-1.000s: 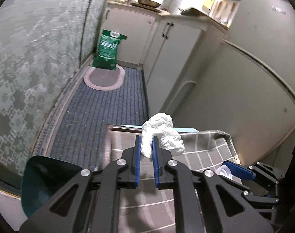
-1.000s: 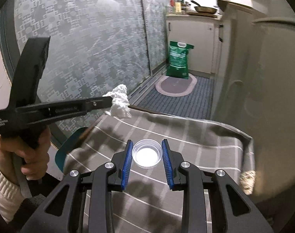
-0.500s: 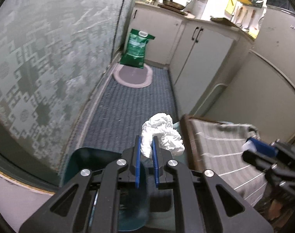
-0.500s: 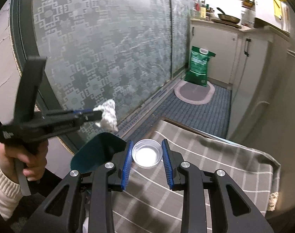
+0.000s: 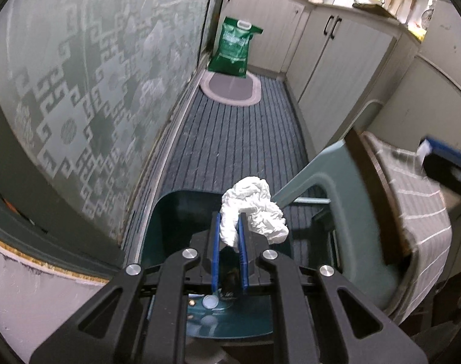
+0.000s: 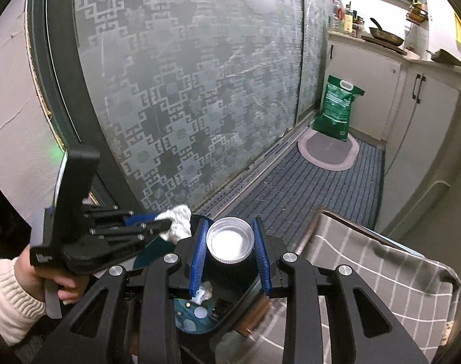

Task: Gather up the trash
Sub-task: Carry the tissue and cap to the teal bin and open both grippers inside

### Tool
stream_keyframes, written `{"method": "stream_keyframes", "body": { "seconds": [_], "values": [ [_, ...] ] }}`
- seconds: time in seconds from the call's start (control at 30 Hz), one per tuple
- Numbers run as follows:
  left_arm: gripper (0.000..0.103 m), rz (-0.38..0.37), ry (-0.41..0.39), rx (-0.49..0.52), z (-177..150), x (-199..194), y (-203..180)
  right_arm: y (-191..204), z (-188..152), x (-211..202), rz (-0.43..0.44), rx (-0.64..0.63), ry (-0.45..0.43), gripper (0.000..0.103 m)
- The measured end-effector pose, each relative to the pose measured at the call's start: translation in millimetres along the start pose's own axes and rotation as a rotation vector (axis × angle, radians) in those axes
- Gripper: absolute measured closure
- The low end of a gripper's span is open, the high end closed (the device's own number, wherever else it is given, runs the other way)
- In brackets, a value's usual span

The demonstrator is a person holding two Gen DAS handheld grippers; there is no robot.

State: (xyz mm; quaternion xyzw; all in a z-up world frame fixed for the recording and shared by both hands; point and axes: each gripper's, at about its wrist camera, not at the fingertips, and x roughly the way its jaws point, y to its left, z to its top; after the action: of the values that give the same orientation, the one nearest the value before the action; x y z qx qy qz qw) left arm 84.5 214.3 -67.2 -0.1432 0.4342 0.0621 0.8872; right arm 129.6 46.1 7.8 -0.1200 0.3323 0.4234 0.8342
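My left gripper is shut on a crumpled white tissue and holds it above a dark teal bin on the floor. The bin holds several small bits, among them a white cap. In the right wrist view the left gripper with the tissue is over the bin's left rim. My right gripper is shut on a white bottle cap, above the bin, at the table's left edge.
A table with a grey checked cloth stands to the right of the bin. A frosted patterned glass door runs along the left. A green bag and an oval mat lie at the far end by white cabinets.
Both grippers have moved left off the table and over the bin, each still holding its item. The bin's inside has come into view.
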Motion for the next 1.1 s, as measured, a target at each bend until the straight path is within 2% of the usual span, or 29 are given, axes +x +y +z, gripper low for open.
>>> {"method": "stream_keyframes", "body": {
  "seconds": [0.27,0.43,0.57,0.77,1.1],
  "values": [
    [0.089,0.007,0.098,0.018,-19,19,20,27,8,24,0.011,-0.020,0.041,0.073],
    [0.082,0.027,0.166,0.068,-34,31,20,32,8,43,0.020,0.004,0.080,0.073],
    [0.079,0.051,0.192,0.098,-41,33,24,34,6,57,0.014,0.020,0.114,0.073],
    [0.061,0.062,0.162,0.103,-41,17,30,38,3,75,0.015,0.037,0.154,0.073],
    [0.067,0.072,0.060,0.126,-32,-19,29,41,-9,100,0.029,0.056,0.215,0.073]
  ]
}}
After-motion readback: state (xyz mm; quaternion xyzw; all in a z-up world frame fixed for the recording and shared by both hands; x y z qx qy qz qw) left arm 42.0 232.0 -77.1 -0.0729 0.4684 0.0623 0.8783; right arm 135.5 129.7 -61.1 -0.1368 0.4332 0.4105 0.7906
